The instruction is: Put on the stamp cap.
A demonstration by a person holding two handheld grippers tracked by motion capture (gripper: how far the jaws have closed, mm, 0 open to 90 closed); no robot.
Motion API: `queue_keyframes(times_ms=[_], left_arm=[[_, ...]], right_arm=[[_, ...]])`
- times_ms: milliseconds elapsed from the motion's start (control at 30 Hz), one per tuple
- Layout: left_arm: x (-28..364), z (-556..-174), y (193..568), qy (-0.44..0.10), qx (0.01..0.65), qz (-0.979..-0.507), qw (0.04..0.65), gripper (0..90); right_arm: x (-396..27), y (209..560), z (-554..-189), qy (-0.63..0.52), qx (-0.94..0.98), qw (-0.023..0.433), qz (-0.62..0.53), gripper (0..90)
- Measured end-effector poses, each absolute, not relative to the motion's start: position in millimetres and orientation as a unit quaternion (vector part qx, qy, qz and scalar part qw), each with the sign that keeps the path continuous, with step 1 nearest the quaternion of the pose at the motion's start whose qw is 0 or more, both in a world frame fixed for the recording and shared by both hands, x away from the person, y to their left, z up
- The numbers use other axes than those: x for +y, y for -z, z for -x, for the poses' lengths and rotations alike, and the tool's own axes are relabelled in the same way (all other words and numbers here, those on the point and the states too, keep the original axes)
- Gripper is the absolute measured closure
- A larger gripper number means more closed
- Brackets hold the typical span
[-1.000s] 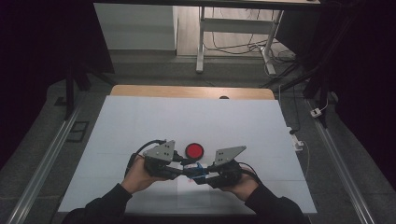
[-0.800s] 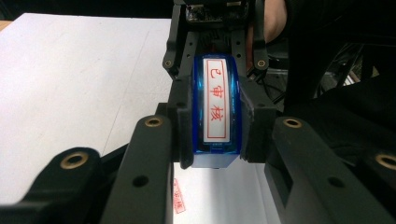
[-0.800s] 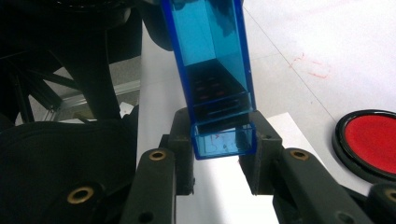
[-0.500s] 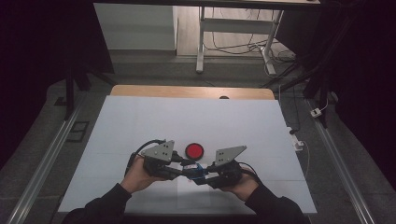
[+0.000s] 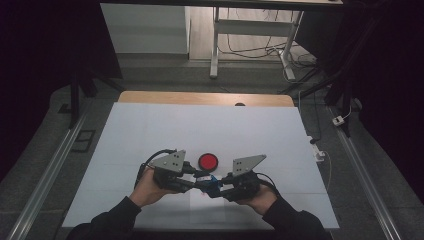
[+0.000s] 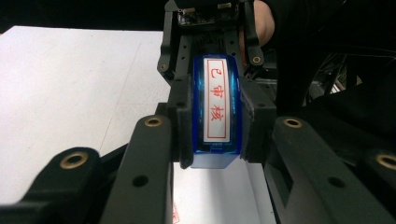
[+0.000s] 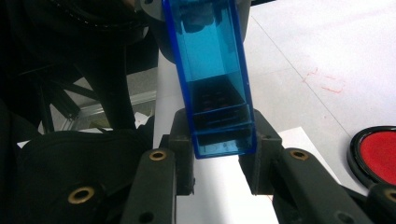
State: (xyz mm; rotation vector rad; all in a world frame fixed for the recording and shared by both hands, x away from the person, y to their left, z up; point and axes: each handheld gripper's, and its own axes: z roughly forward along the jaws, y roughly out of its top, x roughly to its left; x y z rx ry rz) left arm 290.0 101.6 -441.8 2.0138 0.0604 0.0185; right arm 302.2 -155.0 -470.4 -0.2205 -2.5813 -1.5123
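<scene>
Two grippers clamped on one blue stamp (image 5: 210,182), held level just above bench (image 5: 150,125) near front edge, red ink pad (image 5: 208,161) just behind. Left gripper (image 6: 212,154) view: white label face, red characters in red frame, jaws pressing both sides. Right gripper (image 7: 219,168) view: opposite end, translucent blue housing, dark block inside, faint red print on sheet (image 7: 327,81). Long axis running gripper to gripper, left-right across bench in high view.

No visible change in claws, blue stamp or table.
</scene>
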Motion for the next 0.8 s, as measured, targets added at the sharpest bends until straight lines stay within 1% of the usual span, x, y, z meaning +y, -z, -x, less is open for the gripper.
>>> queue_keyframes(times_ms=[233,333,433,500,600,800], left_arm=[[102.8,-291.8,443.3,0.005,0.032,-0.836,0.547,69.4],[105.1,-293.4,442.2,0.014,0.038,-0.828,0.559,69.2],[104.3,-292.8,442.4,0.010,0.036,-0.832,0.553,69.3],[103.2,-292.2,442.4,0.005,0.037,-0.836,0.548,69.5],[102.4,-291.5,441.4,-0.007,0.041,-0.842,0.537,69.6],[104.3,-292.3,440.7,-0.013,0.052,-0.844,0.533,69.6]], right_arm=[[-155.6,471.0,-302.8,0.508,-0.855,0.076,0.074,67.8],[-157.5,470.7,-304.4,0.531,-0.837,0.102,0.082,67.8],[-156.2,469.0,-302.2,0.525,-0.843,0.083,0.080,67.6],[-156.2,469.6,-302.3,0.519,-0.847,0.079,0.082,66.8],[-155.7,469.8,-301.8,0.516,-0.848,0.076,0.089,60.8],[-155.4,469.6,-300.7,0.502,-0.857,0.059,0.103,54.8]])
